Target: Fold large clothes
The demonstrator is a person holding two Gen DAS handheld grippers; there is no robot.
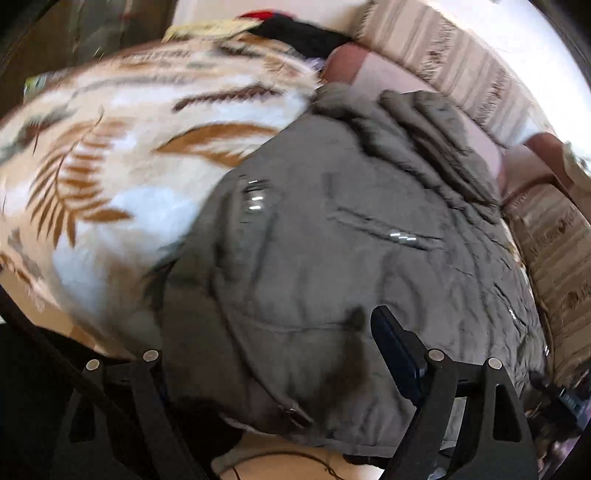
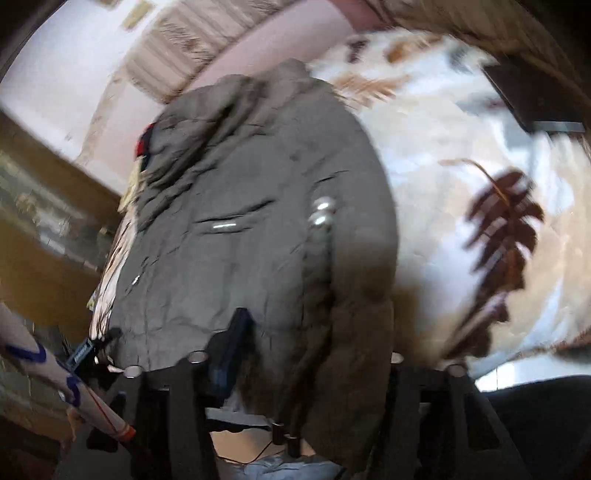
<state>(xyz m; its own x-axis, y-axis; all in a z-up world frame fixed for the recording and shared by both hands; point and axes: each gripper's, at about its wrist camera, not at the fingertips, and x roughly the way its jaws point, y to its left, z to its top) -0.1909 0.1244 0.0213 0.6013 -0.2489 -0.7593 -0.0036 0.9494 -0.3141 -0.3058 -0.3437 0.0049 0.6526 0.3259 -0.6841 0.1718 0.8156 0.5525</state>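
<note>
A large grey-olive padded jacket [image 1: 332,258] lies on a leaf-patterned blanket [image 1: 110,166], its bottom hem toward me and its hood end far away. In the left wrist view my left gripper [image 1: 266,354] straddles the hem; the right finger [image 1: 395,343] lies on the fabric and the left finger is under it. In the right wrist view the same jacket [image 2: 240,240] fills the middle. My right gripper [image 2: 314,339] also straddles the hem, one finger [image 2: 232,339] showing, the other hidden by fabric. Both views are blurred.
The blanket [image 2: 461,184] covers a bed or sofa. A striped sofa back [image 1: 461,55] runs along the far side. Black and red clothes [image 1: 295,29] lie at the far end. A wooden cabinet [image 2: 44,221] stands to the left in the right wrist view.
</note>
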